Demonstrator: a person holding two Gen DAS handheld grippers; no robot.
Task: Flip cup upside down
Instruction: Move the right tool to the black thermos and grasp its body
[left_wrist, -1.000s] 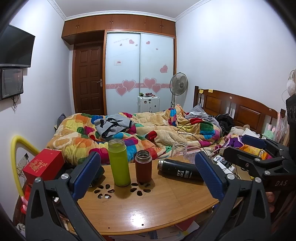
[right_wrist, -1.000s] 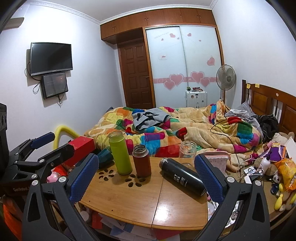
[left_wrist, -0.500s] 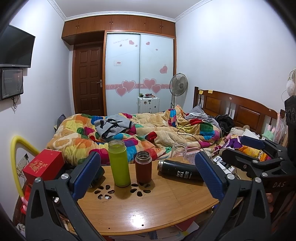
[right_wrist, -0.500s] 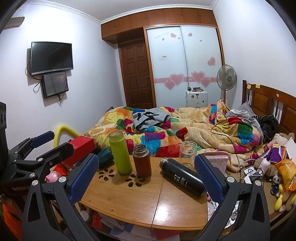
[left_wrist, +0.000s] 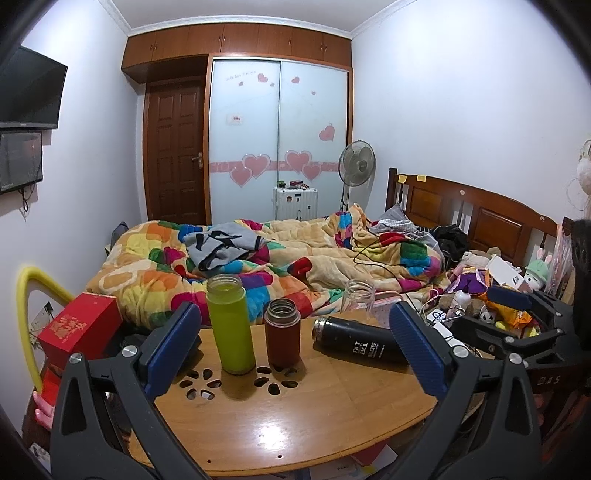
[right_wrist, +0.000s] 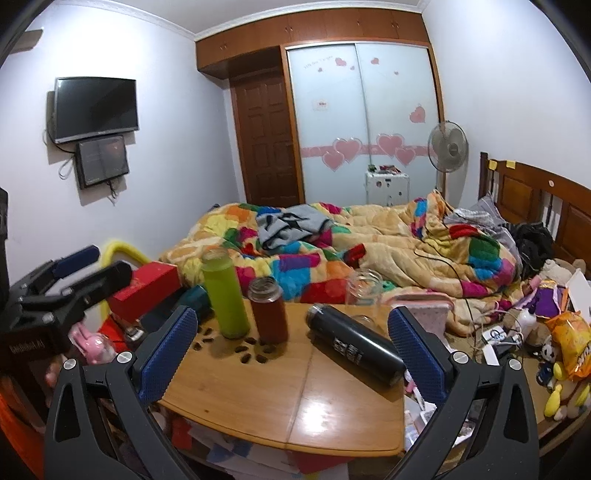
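Note:
Several cups stand on a round wooden table. A tall green cup and a shorter brown cup stand upright with open mouths. A black flask lies on its side. A clear glass jar stands upright at the far edge. The same green cup, brown cup, black flask and jar show in the right wrist view. My left gripper is open and empty, short of the cups. My right gripper is open and empty above the table.
A red box sits left of the table. A bed with a colourful quilt lies behind it. Toys, cables and snack bags clutter the right side. Papers lie under the table's front edge.
The right wrist view has shifted slightly, so the cups and table sit a little lower and closer. The left view is nearly unchanged. Both grippers stay open.

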